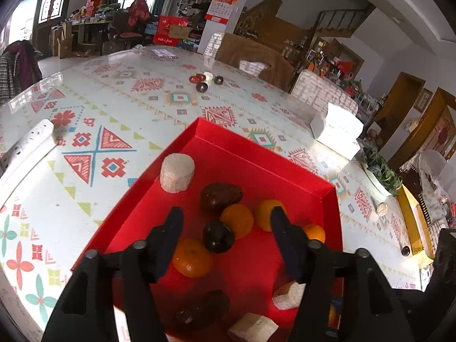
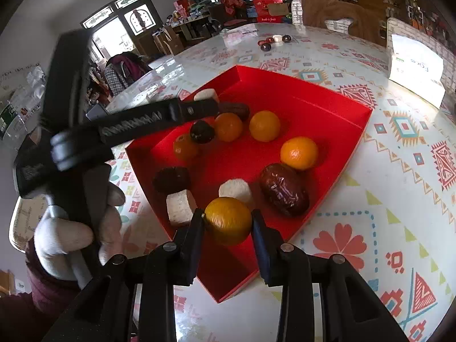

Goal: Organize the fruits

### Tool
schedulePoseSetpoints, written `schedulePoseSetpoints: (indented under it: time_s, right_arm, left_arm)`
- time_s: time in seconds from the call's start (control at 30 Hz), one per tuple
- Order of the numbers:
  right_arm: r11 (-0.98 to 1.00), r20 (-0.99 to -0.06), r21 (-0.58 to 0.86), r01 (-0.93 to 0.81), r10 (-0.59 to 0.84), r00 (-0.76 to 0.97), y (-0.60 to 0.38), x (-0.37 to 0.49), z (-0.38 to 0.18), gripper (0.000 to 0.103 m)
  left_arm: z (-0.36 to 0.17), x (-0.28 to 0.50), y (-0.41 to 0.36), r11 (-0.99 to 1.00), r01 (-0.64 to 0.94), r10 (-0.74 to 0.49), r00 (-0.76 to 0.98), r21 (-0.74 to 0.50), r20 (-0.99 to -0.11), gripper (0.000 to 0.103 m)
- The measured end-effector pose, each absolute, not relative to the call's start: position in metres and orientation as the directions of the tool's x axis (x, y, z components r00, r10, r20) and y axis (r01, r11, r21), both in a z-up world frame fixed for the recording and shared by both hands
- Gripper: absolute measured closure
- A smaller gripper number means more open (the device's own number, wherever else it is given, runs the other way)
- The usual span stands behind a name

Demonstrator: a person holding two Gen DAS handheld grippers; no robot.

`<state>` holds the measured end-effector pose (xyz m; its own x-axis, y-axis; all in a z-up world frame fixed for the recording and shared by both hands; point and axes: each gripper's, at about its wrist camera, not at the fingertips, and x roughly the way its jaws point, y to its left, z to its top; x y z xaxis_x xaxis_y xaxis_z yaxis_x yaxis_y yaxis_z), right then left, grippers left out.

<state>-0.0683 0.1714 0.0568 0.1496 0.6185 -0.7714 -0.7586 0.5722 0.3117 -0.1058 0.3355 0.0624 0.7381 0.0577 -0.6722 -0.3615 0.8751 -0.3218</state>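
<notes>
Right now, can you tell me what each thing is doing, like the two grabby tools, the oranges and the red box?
Left tool: open, holding nothing, above the box.
Right tool: shut on a round orange mandarin.
Shallow red cardboard box: open-topped, fruit lying loose inside.
Wrinkled dark red date: lying on its side in the box.
Dark round plum: lying between mandarins, untouched.

A lived-in home dining room is showing: a patterned glossy tablecloth [image 1: 119, 131], wooden staircase [image 1: 339, 22], red wall calendar [image 1: 223, 2], and cluttered shelves.
</notes>
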Motion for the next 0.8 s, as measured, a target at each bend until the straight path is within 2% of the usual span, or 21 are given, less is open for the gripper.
schedulePoseSetpoints:
  time_s: [0.13, 0.33, 0.63, 0.8]
  right_arm:
    - [0.588, -0.753, 0.306, -0.749, 0.63, 0.187, 0.164, -0.068, 0.064, 0.046]
    - [0.623, -0.736, 0.297, -0.724, 0.633, 0.242, 0.146, -0.072, 0.073, 0.046]
    - [0.734, -0.727, 0.267, -0.624, 0.579, 0.369, 0.099, -0.08, 0.072, 0.043]
    - [0.767, -0.725, 0.272, -0.581, 0.561, 0.401, 0.071, -0.086, 0.069, 0.043]
  left_arm:
    - [0.069, -0.114, 0.334, 0.876, -0.366, 0.073, 0.744, -0.314, -0.664, 0.033]
    - [0.08, -0.125, 0.317, 0.894, -0.371, 0.128, 0.747, -0.25, -0.652, 0.032]
    - [0.097, -0.148, 0.264, 0.882, -0.47, 0.4, 0.715, 0.03, -0.573, 0.01]
    - [0.095, -0.159, 0.246, 0.881, -0.471, 0.405, 0.71, 0.038, -0.575, 0.009]
